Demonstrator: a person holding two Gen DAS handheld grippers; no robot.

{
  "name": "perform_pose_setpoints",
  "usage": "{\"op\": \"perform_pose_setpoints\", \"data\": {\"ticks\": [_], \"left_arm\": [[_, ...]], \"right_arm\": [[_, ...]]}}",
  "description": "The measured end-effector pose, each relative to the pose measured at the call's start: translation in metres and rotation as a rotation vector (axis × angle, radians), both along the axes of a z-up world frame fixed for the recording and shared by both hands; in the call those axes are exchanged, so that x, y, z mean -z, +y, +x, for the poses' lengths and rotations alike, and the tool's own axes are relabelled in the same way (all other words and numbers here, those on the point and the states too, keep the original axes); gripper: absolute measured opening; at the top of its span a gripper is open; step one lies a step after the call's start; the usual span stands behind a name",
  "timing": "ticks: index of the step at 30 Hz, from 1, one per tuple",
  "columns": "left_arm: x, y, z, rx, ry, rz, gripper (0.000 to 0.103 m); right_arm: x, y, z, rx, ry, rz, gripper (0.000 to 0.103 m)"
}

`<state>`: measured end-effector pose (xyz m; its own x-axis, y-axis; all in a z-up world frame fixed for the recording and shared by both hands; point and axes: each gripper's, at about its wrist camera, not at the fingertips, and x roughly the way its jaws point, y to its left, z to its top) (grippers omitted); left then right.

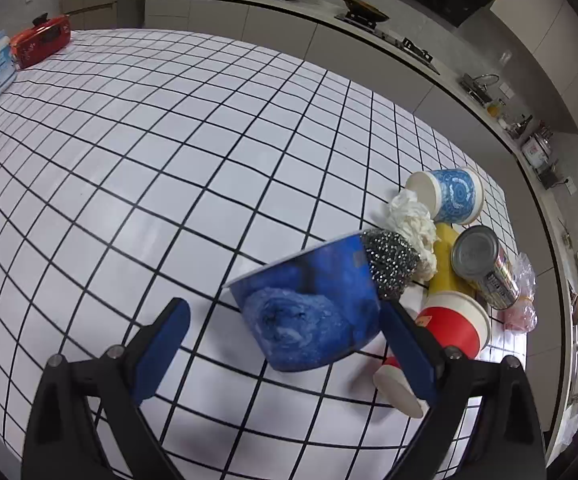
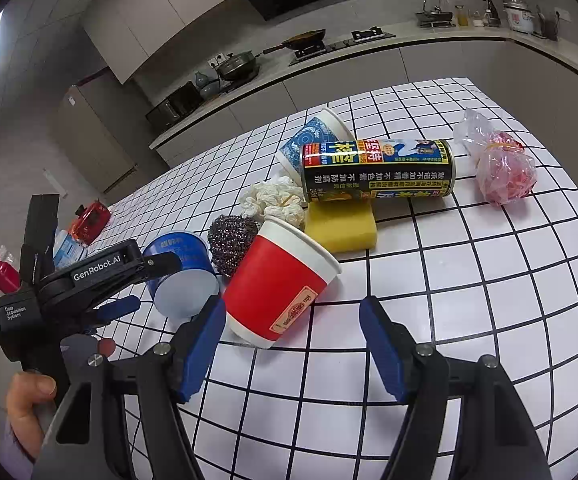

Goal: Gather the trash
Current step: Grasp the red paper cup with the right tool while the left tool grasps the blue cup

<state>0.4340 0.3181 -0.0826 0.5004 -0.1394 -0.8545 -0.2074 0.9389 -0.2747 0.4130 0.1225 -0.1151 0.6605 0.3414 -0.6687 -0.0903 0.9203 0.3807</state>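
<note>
Item: blue paper cup (image 1: 313,312), tipped on the white grid-tiled counter (image 1: 169,160), bottom toward us. Our left hand-held gripper (image 1: 285,344) straddles it, jaws apart. Our right hand-held gripper (image 2: 293,344), apart too, faces the toppled red-and-white paper cup (image 2: 281,284).

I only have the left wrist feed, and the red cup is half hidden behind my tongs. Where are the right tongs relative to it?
Observer: The right tongs are open. The red cup lies on its side just ahead of them, base towards them, and neither pad presses on it.
Operator: And my left tongs on the blue cup?
Observer: In the right wrist view the left tongs straddle the blue cup, open, not clamped.
Operator: Anything beyond the can?
Observer: A clear bag holding something red, tied with a yellow band, lies apart from the can.
</note>
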Motion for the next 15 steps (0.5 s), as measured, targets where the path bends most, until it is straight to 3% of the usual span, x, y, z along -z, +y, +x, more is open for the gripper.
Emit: {"op": "perform_pose_setpoints", "data": {"ticks": [10,15], "left_arm": [[0.017,0.007,0.016,0.039,0.042,-0.070,0.096],[0.014,0.013,0.017,0.065,0.016,-0.083,0.087]], "right_arm": [[0.010,0.002,0.019,0.032,0.042,0.033,0.071],[0.016,0.007,0.025,0.029,0.056,0.041,0.071]]}}
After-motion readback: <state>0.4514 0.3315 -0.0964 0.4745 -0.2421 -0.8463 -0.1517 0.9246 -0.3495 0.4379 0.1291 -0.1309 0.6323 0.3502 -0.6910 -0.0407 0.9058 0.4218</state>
